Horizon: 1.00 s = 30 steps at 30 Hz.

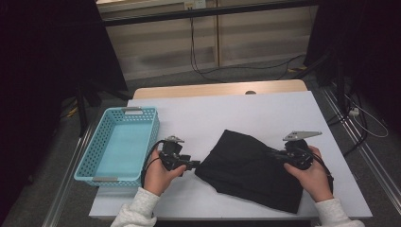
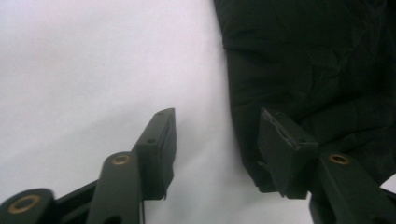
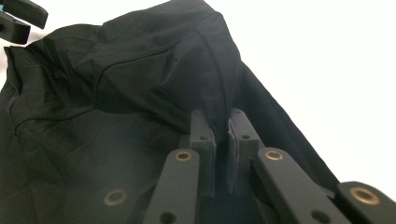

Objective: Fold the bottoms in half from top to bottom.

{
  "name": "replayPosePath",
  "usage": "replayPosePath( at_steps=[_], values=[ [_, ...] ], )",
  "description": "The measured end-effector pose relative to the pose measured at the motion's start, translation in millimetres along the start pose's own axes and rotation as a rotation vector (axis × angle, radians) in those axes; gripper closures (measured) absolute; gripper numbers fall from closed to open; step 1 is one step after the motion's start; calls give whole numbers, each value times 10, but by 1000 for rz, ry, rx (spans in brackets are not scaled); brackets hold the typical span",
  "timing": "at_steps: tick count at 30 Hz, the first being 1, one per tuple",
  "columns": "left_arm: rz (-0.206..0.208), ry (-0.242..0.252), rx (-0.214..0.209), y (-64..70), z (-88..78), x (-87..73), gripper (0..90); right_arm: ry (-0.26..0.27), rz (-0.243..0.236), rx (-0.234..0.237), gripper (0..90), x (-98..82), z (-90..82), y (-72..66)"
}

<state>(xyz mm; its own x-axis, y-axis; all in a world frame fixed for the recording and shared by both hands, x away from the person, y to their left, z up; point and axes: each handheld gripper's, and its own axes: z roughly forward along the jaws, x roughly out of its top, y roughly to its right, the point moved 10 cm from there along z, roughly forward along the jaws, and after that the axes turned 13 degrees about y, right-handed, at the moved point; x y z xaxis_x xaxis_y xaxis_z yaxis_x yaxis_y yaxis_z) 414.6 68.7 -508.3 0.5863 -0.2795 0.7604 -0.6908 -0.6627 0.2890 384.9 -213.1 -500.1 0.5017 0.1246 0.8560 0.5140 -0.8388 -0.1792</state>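
While a white sheet is covering most of the table, a strip of bare wood is showing along its far edge. A black garment is lying crumpled on the white surface, toward the near right. A light blue basket is sitting at the table's left edge, well apart from the cloth. The left gripper is hovering just beside the garment's left edge, its jaws standing spread with nothing between them but white surface. The right gripper is pinching a raised fold of the garment, its jaws pressed nearly together on the cloth. Beyond the table, grey floor is stretching to a pale panelled wall, with dark cables trailing down and across it. Dark stands are flanking both sides.
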Motion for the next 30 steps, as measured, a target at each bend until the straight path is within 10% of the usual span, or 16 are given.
replayPosePath(
  at_steps=[30],
  values=[
    [55,59,2,-26,1,197,207,-2,25,-39,833,-128,-311,117]
  ],
)
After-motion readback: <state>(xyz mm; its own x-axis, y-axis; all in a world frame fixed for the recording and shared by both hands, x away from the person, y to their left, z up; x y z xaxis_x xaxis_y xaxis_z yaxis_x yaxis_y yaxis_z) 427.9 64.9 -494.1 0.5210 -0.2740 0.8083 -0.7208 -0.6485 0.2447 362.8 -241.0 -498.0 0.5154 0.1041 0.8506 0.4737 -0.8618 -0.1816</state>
